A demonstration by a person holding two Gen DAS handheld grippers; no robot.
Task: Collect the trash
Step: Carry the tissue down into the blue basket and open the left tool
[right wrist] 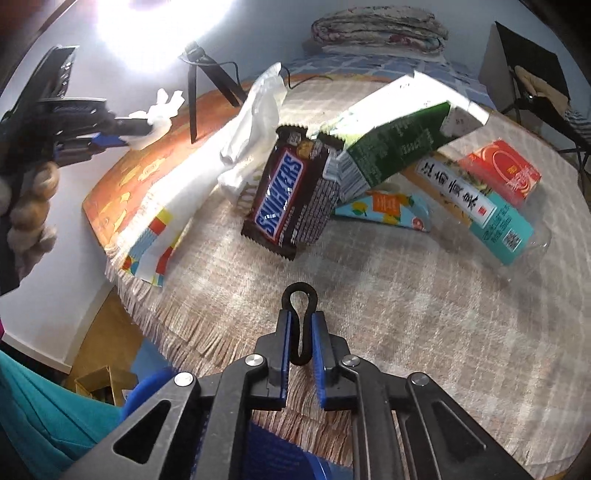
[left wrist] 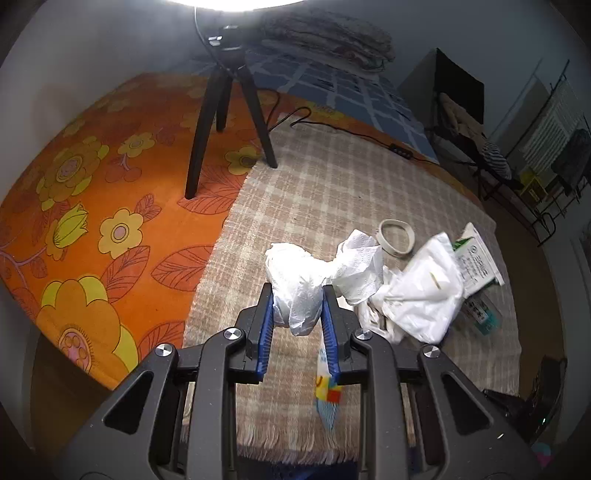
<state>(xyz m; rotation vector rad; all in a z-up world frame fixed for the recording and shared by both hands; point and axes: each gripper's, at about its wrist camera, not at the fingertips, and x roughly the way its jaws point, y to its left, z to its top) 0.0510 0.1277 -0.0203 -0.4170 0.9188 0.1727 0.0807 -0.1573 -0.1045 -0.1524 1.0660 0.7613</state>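
Note:
My left gripper (left wrist: 297, 291) is shut on a crumpled white wad (left wrist: 293, 277), held a little above the checked cloth (left wrist: 332, 192). Beside it lie a crumpled paper towel (left wrist: 360, 266), a white plastic bag (left wrist: 424, 295), a pale ring (left wrist: 396, 240) and a printed packet (left wrist: 480, 258). In the right wrist view my right gripper (right wrist: 300, 317) is shut on a black elastic loop (right wrist: 299, 295) just over the cloth. Beyond it stand a Snickers wrapper (right wrist: 288, 192), a green carton (right wrist: 391, 147), a teal box (right wrist: 476, 206) and a red box (right wrist: 502, 171). The left gripper (right wrist: 136, 134) shows at upper left with its wad (right wrist: 159, 114).
A black tripod (left wrist: 229, 122) and its cable (left wrist: 332, 125) stand on the orange floral sheet (left wrist: 92, 184). A colourful paper bag (right wrist: 155, 236) lies at the cloth's fringed edge. Folded blankets (right wrist: 380, 26) sit at the back. A cardboard box (right wrist: 99, 384) is on the floor.

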